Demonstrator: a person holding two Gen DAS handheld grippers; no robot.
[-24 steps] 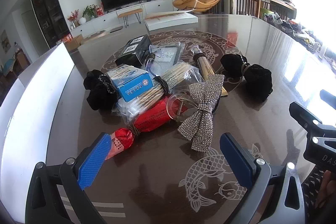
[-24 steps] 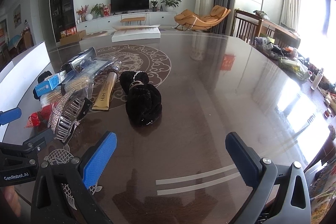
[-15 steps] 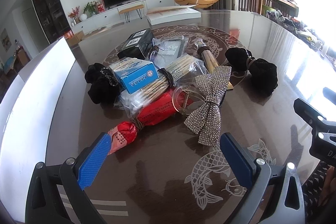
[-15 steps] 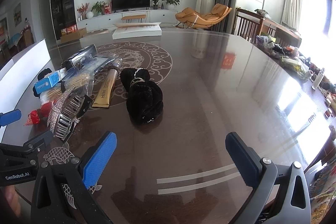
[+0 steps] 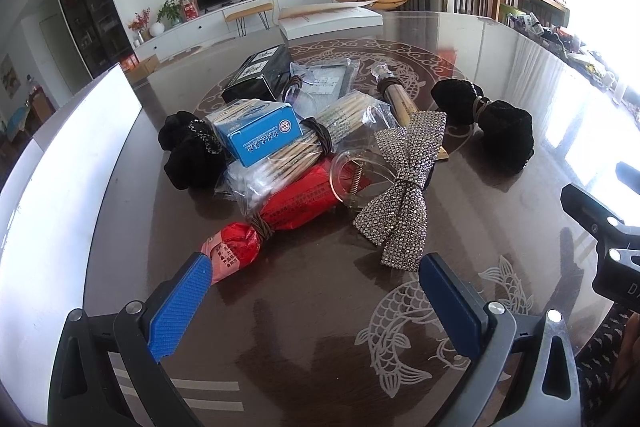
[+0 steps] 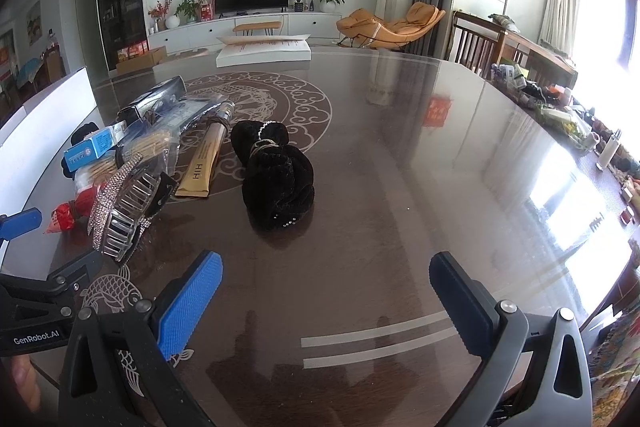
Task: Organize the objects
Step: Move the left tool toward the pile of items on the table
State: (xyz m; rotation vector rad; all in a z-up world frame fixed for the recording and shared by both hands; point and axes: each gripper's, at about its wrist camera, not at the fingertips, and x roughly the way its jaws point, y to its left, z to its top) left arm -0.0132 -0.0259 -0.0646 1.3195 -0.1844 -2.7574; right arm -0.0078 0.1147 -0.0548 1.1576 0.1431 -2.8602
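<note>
Left wrist view: the left gripper (image 5: 312, 301) is fully open and empty above the table (image 5: 520, 75); the pile (image 5: 280, 147), red packet (image 5: 280, 211) nearest, lies unsorted just ahead. Right wrist view: the right gripper (image 6: 326, 293) is likewise wide and empty, the black scrunchie (image 6: 276, 179) lies apart beside the pile, so sorting appears not yet begun.

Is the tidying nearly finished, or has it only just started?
Only just started. Nothing looks sorted: the rhinestone bow clip, blue box and red packet lie heaped together on the table. Nothing is in hand: the left gripper and right gripper are both open and empty. Everything is left, including the black scrunchie.
</note>
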